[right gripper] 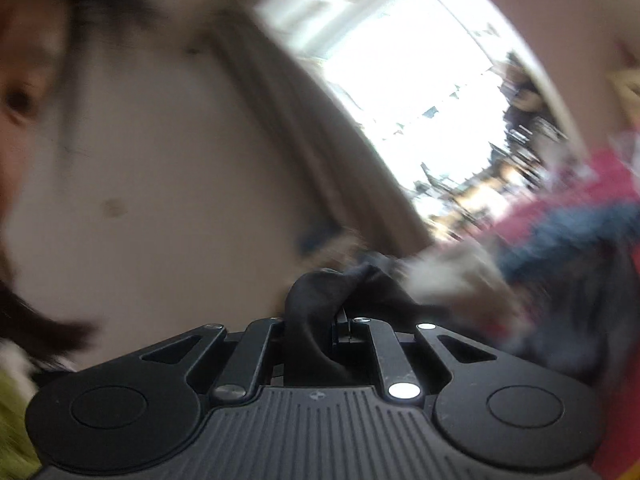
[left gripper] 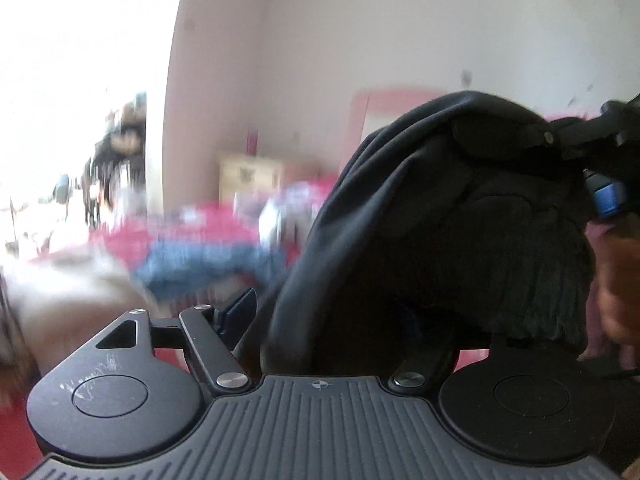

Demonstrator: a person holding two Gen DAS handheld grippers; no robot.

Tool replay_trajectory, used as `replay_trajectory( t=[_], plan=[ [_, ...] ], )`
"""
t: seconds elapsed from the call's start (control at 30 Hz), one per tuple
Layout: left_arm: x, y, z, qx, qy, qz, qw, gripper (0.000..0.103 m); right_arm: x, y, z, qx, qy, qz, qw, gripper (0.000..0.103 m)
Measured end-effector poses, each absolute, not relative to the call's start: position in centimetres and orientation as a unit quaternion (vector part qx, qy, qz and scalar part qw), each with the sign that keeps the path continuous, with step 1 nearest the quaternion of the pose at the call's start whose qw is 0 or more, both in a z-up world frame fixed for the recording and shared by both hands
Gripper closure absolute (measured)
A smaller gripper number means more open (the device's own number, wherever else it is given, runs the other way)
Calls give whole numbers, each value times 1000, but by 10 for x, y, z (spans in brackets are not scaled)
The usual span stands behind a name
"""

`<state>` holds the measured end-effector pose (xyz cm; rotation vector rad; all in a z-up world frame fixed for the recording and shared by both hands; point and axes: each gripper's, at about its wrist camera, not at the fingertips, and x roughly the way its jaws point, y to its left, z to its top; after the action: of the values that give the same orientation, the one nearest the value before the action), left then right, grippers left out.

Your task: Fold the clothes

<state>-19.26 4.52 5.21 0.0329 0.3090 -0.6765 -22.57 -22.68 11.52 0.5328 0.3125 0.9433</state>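
Observation:
A black garment (left gripper: pixel 440 220) hangs bunched in the left wrist view and fills the middle and right. It hangs from my right gripper (left gripper: pixel 520 140) at the upper right, which is shut on its top. My left gripper (left gripper: pixel 340 312) stands wide with the lower cloth between its jaws. Its left finger (left gripper: pixel 240 308) shows just beside the cloth, and the cloth hides the right finger. In the right wrist view, my right gripper (right gripper: pixel 320 316) pinches a fold of the black garment (right gripper: pixel 316 288) between nearly closed fingers. Both views are blurred.
A bed with a pink cover (left gripper: pixel 120 240) lies behind, with a blue garment (left gripper: pixel 208 264) on it. A pale dresser (left gripper: pixel 248 176) stands against the white wall, and a bright window (right gripper: pixel 420 80) is nearby. A person's hand (left gripper: pixel 616 272) is at the right edge, and the person's hair (right gripper: pixel 48 336) is close on the left.

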Motion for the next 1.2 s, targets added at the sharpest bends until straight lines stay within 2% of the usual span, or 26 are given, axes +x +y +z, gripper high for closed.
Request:
replay_trajectory(
  t=[0.13,0.23,0.4,0.5,0.57,0.6,0.67,0.77,0.9,1.03,1.13,1.2],
  plan=[
    [-195,51,83,25,98,-314,944,20,-210,-227,135,287,101,481,822,92],
    [-172,37,68,54,117,-273,953,19,-172,-246,108,357,129,430,819,92],
    [-121,11,10,92,208,-178,957,21,-106,-288,19,421,251,257,833,90],
    [-98,20,-19,46,267,-156,950,22,-80,-302,-37,388,345,135,844,87],
    [-89,27,-29,26,290,-151,945,22,-74,-306,-68,352,394,71,846,79],
    [-81,27,-35,21,296,-152,943,22,-76,-310,-76,348,399,56,846,77],
    [-68,26,-44,21,303,-159,940,22,-85,-321,-78,366,374,46,851,64],
    [-88,25,-48,37,311,-176,933,22,-106,-335,-70,373,312,23,873,62],
    [-98,23,-67,60,346,-191,917,22,-123,-319,-35,277,258,55,924,61],
    [-99,19,-86,58,382,-178,905,26,-129,-262,-23,100,294,146,939,57],
    [-104,20,-95,42,392,-168,904,31,-131,-221,-37,-25,323,177,929,55],
    [-108,20,-95,32,392,-161,905,36,-128,-203,-53,-51,351,177,918,55]
  ],
)
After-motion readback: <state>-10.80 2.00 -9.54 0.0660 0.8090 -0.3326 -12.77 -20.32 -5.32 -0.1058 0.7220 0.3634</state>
